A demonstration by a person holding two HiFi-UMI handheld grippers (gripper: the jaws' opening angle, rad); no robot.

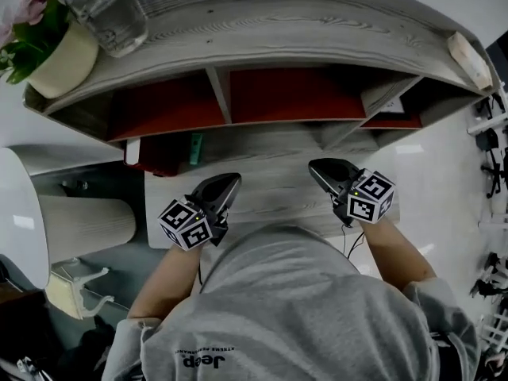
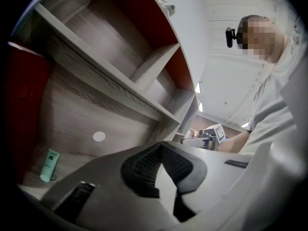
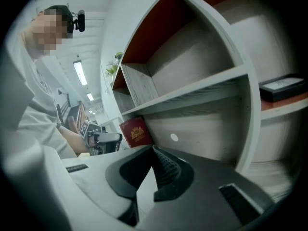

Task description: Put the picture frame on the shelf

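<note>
Grey wood-grain shelf unit (image 1: 278,22) with red-lined compartments, where the picture frame (image 3: 284,88) lies flat at two o'clock from the nearer right gripper (image 1: 317,169), long edge crosswise, as that and the left gripper (image 1: 230,182) sit closed, empty.

Lying flat on the red board of the right-end compartment: picture frame (image 3: 283,88), black border, pale face up, near the front edge. Shelf (image 1: 302,22) of grey wood-grain, curved top, upright dividers, upper compartments backed in red.
</note>
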